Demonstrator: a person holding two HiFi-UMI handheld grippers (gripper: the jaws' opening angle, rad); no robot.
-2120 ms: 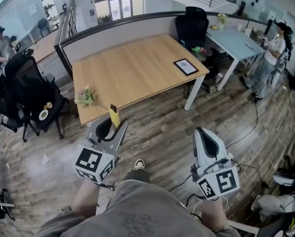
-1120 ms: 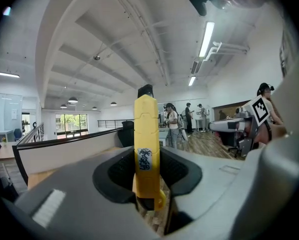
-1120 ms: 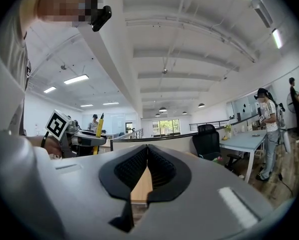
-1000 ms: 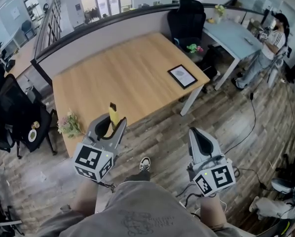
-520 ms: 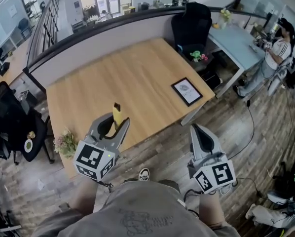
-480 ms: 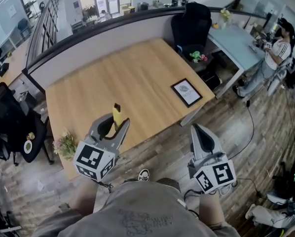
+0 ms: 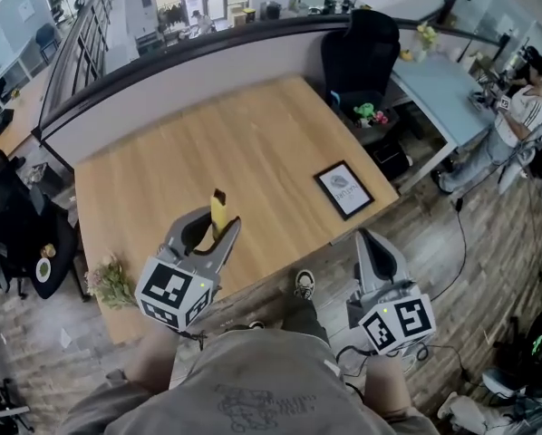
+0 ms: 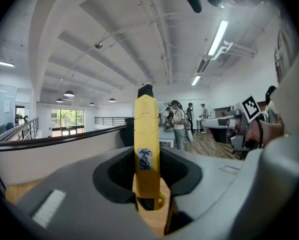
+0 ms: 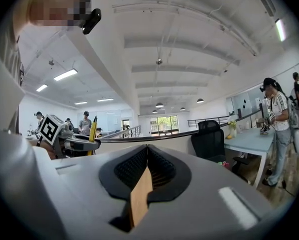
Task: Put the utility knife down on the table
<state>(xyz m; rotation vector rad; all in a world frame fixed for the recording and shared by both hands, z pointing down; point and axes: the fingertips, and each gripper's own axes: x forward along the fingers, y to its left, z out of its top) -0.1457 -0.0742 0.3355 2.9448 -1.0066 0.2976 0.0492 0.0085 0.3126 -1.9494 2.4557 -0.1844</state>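
Table [image 7: 253,143] nearer, utility knife [image 7: 218,216] (upright) clamped

the utility knife [image 7: 218,212] is half hidden between the left tongs [image 7: 208,232] in the head view; its label [image 8: 144,160] is too blurred to read.

My right tongs [image 9: 147,150] have their jaws pressed together, nothing between them; the wooden desk [image 9: 139,199] shows through the slit below. Far left, my left tongs [image 9: 89,145] hold the yellow utility knife [image 9: 93,129] upright. A black office chair [image 9: 209,141] stands further right.
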